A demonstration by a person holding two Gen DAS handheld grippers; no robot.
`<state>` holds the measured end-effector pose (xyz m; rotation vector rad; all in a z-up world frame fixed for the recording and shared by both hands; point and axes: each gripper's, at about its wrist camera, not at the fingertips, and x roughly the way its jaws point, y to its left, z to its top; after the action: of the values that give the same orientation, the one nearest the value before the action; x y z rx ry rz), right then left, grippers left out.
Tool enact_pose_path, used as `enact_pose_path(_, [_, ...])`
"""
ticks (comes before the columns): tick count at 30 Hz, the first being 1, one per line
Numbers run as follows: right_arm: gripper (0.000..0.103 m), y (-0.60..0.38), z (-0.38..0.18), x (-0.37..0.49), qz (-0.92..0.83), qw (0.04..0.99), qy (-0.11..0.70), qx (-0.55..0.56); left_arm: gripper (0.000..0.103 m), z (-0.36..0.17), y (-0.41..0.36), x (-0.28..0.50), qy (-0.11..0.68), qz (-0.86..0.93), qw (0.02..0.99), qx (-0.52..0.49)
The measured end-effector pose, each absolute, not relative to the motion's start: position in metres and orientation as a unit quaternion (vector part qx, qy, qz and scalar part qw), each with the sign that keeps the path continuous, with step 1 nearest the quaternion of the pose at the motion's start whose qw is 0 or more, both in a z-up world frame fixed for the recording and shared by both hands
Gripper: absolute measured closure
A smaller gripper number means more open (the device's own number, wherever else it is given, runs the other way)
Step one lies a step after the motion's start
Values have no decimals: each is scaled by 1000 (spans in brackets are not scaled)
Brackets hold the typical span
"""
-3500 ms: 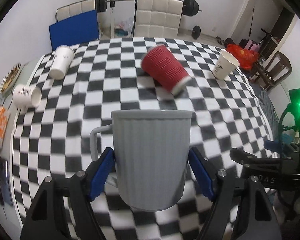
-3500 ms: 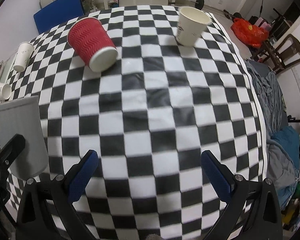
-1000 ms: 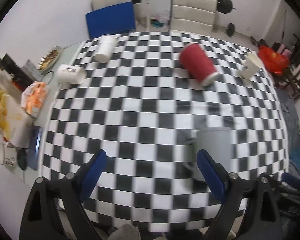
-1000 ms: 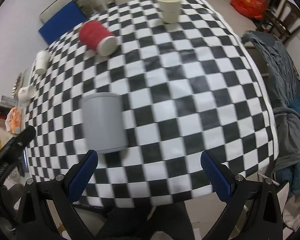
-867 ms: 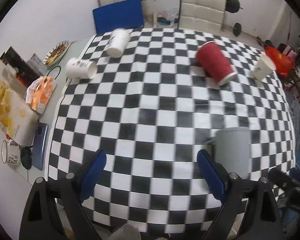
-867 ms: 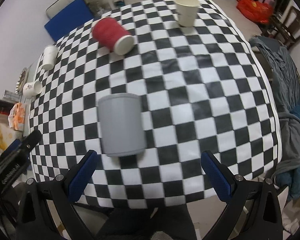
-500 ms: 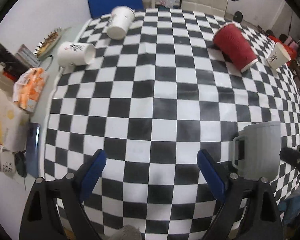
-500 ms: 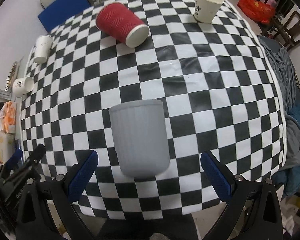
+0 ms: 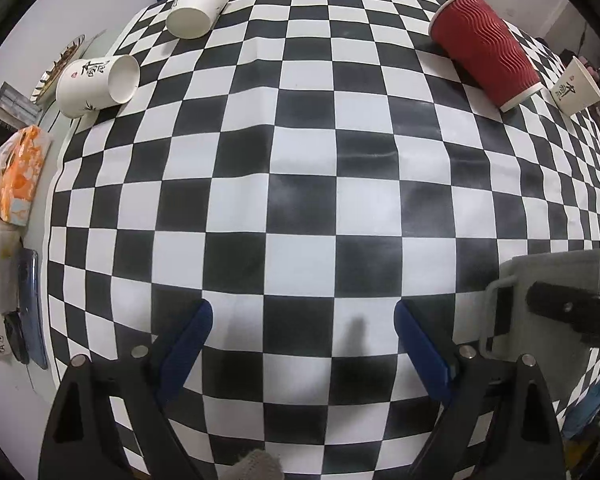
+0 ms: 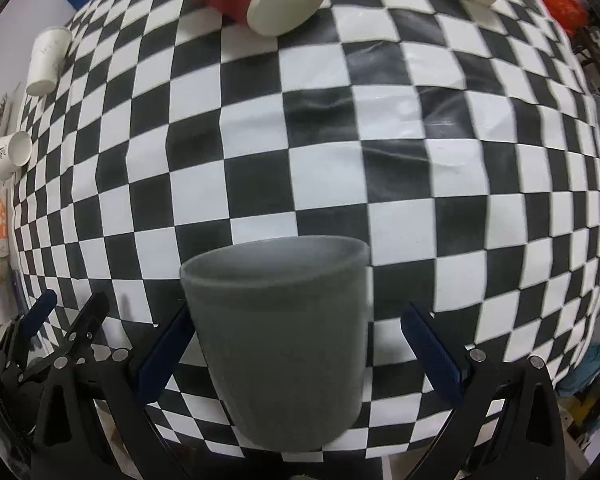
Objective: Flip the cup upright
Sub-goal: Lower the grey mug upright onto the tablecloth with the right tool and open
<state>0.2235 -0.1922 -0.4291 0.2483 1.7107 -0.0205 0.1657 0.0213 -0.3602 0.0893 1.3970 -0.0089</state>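
A black and white checked cloth (image 9: 300,208) covers the table in front of you. Your right gripper (image 10: 298,346) is spread wide around the grey mug (image 10: 284,336), which stands upright near the table's front edge; its left pad is at the mug's wall, but you cannot tell if it touches, and the right pad is apart. Your left gripper (image 9: 302,338) is also wide apart, over bare cloth. In its view the mug (image 9: 548,280) is half hidden behind the other gripper. Further away a red cup (image 9: 486,50) and two white paper cups (image 9: 200,0) (image 9: 98,84) lie on their sides. Another white cup (image 9: 578,88) is cut by the edge.
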Motion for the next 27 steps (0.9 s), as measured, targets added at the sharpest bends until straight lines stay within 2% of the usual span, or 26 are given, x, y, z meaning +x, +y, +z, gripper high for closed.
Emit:
enact_pose_path(2, [3, -192, -434, 227, 1, 642, 759, 109, 10, -361, 19, 165, 643, -2, 764, 42])
enact_pose_path(5, [17, -190, -438, 230, 23, 635, 763, 118, 10, -362, 14, 165, 644, 1, 764, 44])
enact_pose_path(6, [18, -189, -437, 230, 23, 636, 762, 114, 10, -364, 15, 165, 644, 2, 764, 42])
enact_pose_path(14, [18, -200, -406, 240, 7, 707, 698, 116, 10, -357, 17, 164, 638, 18, 769, 37])
enact_pose_path(21, [18, -212, -369, 243, -52, 826, 549, 121, 10, -352, 19, 170, 634, 33, 772, 29])
enact_pose_path(27, [18, -197, -375, 228, -76, 873, 475, 84, 10, -353, 23, 182, 632, 30, 774, 31])
